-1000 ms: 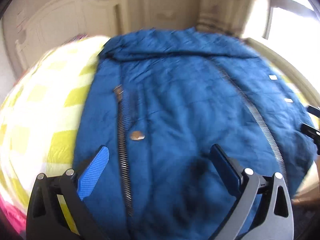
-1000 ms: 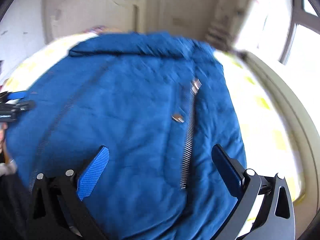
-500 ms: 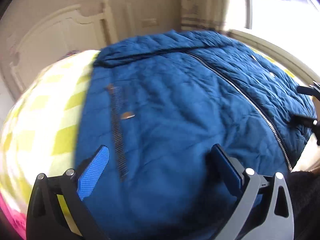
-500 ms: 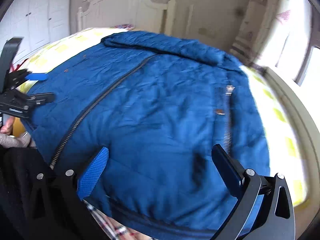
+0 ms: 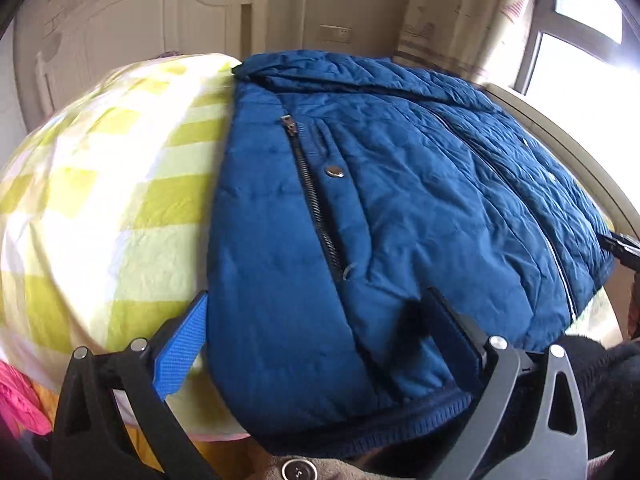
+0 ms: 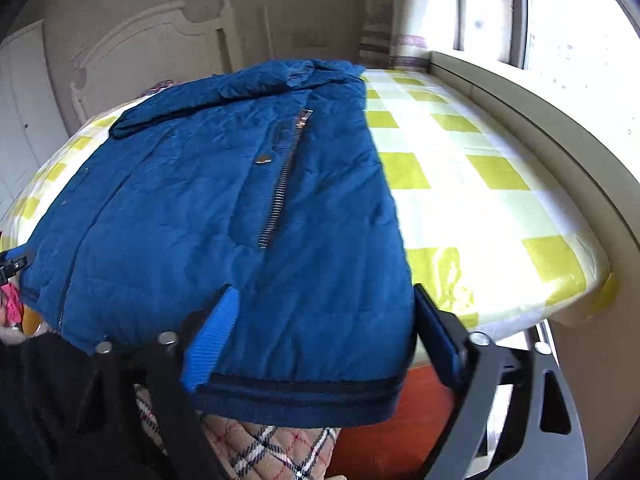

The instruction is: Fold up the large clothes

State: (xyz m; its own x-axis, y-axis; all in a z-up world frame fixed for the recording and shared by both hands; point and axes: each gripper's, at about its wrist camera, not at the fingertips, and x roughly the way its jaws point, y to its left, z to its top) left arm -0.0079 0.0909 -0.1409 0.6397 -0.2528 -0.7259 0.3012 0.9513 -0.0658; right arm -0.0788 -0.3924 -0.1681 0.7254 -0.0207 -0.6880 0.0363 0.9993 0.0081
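A blue jacket [image 5: 400, 216] lies flat on the checked bed [image 5: 100, 208], its hem at the near edge. Both the left gripper [image 5: 316, 336] and right gripper [image 6: 320, 328] are spread wide over the hem, holding nothing. No writing is readable.

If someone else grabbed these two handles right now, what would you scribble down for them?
Left claw: open, at the hem on the jacket's left side, gripping nothing.
Right claw: open, straddling the hem's right corner, gripping nothing.
The blue jacket lies flat, front up, on the yellow-checked bed, collar toward the headboard, hem hanging just over the near edge.
Done: jacket spread out.
Left: every fold. Probably pinch the hem corners first.
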